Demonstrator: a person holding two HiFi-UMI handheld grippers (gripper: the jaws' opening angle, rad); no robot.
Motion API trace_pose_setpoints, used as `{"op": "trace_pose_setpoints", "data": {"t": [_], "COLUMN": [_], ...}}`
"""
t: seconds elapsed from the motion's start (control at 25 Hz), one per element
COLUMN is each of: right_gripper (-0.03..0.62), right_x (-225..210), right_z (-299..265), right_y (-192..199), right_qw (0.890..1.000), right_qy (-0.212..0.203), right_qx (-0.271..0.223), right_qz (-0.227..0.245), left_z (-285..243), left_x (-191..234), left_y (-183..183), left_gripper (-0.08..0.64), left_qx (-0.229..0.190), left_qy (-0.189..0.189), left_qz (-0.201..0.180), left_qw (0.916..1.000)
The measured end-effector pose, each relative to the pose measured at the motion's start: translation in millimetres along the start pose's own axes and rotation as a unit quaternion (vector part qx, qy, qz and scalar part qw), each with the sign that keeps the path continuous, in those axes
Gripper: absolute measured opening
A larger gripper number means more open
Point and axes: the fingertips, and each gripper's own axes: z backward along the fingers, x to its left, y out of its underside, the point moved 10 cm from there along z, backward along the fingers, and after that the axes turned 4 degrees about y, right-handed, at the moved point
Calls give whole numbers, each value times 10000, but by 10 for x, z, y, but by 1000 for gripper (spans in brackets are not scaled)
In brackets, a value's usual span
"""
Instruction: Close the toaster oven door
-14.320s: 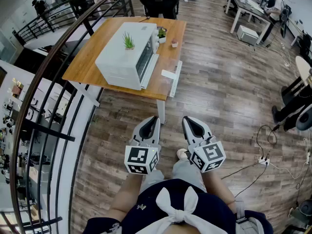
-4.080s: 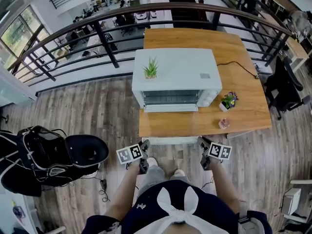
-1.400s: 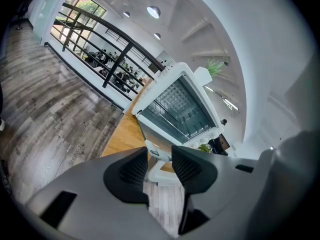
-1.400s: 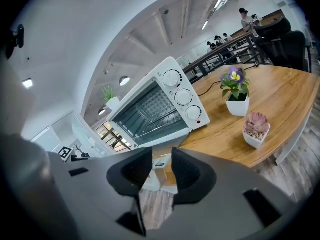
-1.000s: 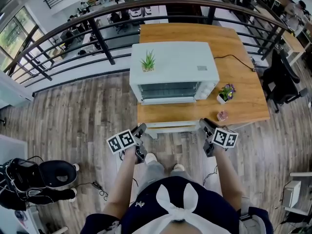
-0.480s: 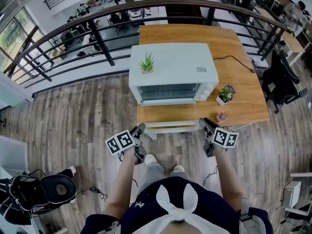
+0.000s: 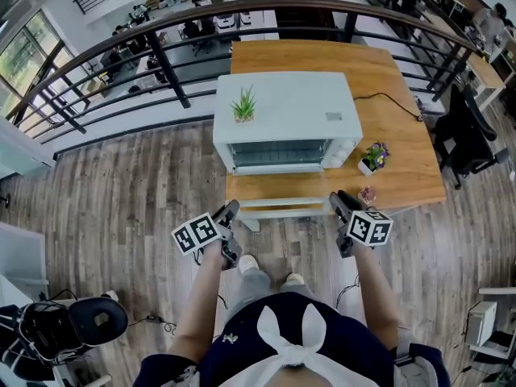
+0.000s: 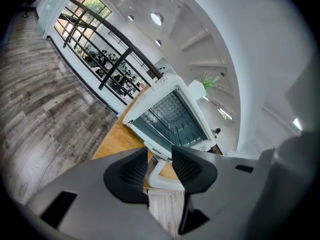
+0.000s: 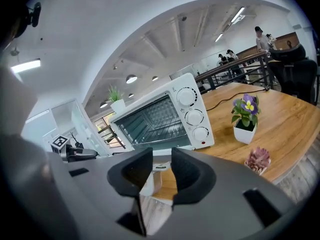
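Observation:
A white toaster oven (image 7: 284, 111) stands on a wooden table (image 7: 403, 176). Its glass door (image 7: 278, 207) hangs open and flat at the table's front edge, and the rack shows inside. My left gripper (image 7: 229, 210) sits just below the door's left end. My right gripper (image 7: 339, 199) sits by the door's right end. In the left gripper view the left gripper (image 8: 159, 156) is open, and the door's white handle (image 8: 161, 177) shows beyond the gap. The right gripper (image 9: 161, 161) has its jaws closing with nothing between them, and the open door (image 9: 150, 182) lies just ahead.
A small green plant (image 7: 244, 103) stands on the oven's top. A purple-flowered pot (image 7: 372, 156) and a pink succulent (image 7: 368, 193) sit right of the oven. A dark railing (image 7: 161, 47) curves behind the table. A black seat-like thing (image 7: 72, 322) lies on the floor at lower left.
Both grippers have crept slightly up toward the table's front edge. The black thing on the floor at lower left has slid further down the picture.

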Motion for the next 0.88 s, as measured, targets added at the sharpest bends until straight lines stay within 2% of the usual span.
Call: {"op": "trace_pose_setpoints", "data": {"t": [0.24,0.4,0.68,0.88], "right_gripper": [131,141,141,146], "right_x": [85,236,627,857], "right_z": [20,46,45,15], "right_y": [-68,-125,-130,-32], "right_qw": [9996,9966,9844,9709], "right_qy": [4,-134,-651,-993], "right_qx": [-185,-411,-554,-355], "right_qz": [228,704,1535,2151], "left_z": [-7,-24,-32,-18], "left_x": [-38,-38,-54,-76], "left_y": [-42,-53,-90,-107], "left_gripper": [158,160,160,160], "left_qx": [2,6,-34,-38], "left_qy": [32,49,80,98], "left_qz": [13,27,61,56], "left_qw": [10000,10000,9999,9999]}}
